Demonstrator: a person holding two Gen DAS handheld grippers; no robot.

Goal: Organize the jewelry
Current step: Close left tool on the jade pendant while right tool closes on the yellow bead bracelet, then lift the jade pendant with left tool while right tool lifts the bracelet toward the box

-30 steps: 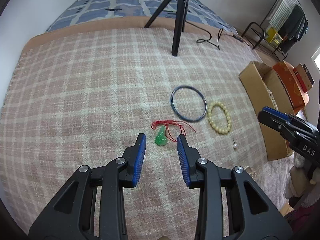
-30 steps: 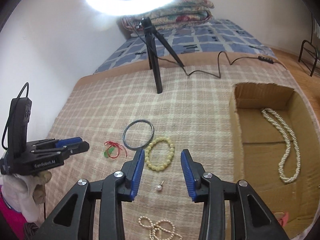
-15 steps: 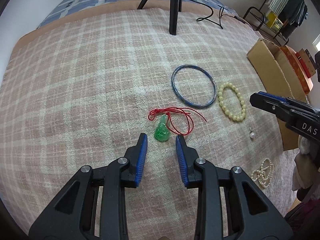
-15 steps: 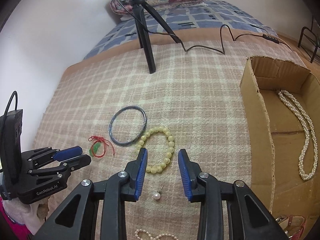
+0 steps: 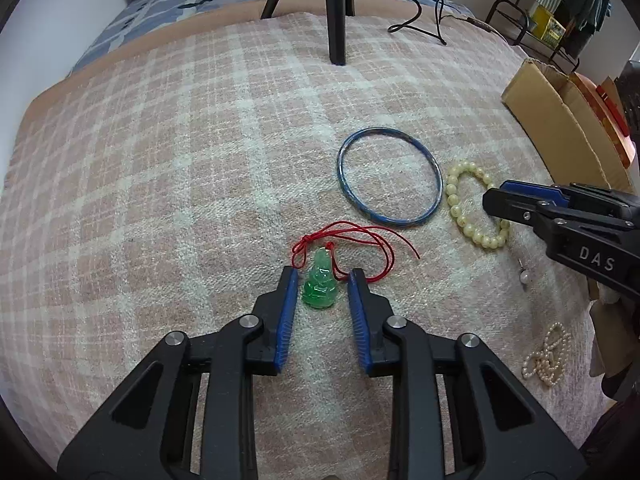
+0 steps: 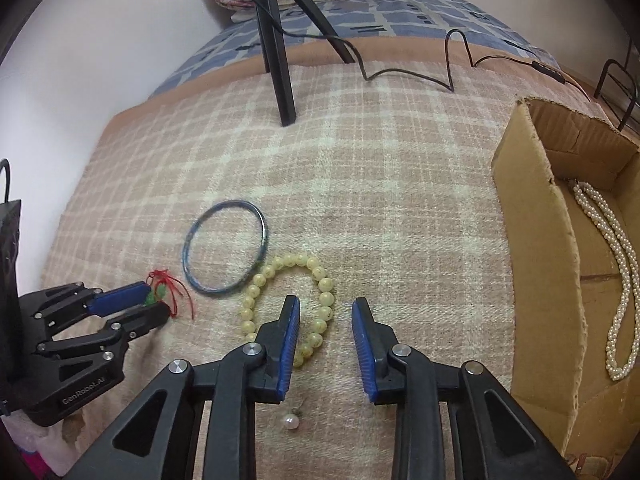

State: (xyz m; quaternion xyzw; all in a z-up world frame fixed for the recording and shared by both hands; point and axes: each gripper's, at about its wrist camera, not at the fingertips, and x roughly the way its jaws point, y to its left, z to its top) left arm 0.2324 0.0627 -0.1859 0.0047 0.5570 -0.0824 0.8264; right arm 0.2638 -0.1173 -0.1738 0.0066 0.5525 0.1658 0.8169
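Now left hand-held gripper [image 5: 322, 276] gapes astride pendant [image 5: 319, 282]; right hand-held gripper [image 6: 325, 307] gapes over bead bracelet [image 6: 289, 304].

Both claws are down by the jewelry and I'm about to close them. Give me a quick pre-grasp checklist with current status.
1. Left claw open, green pendant between its fingers: ok.
2. Red cord clear of the left fingers: not ok, a loop lies at the right fingertip.
3. Right claw open: ok.
4. Yellow bead bracelet straddled by the right claw: ok, one side of it lies between the fingers.
5. Blue bangle clear of both claws: ok.
6. Cardboard box has room beside the pearl necklace: ok.
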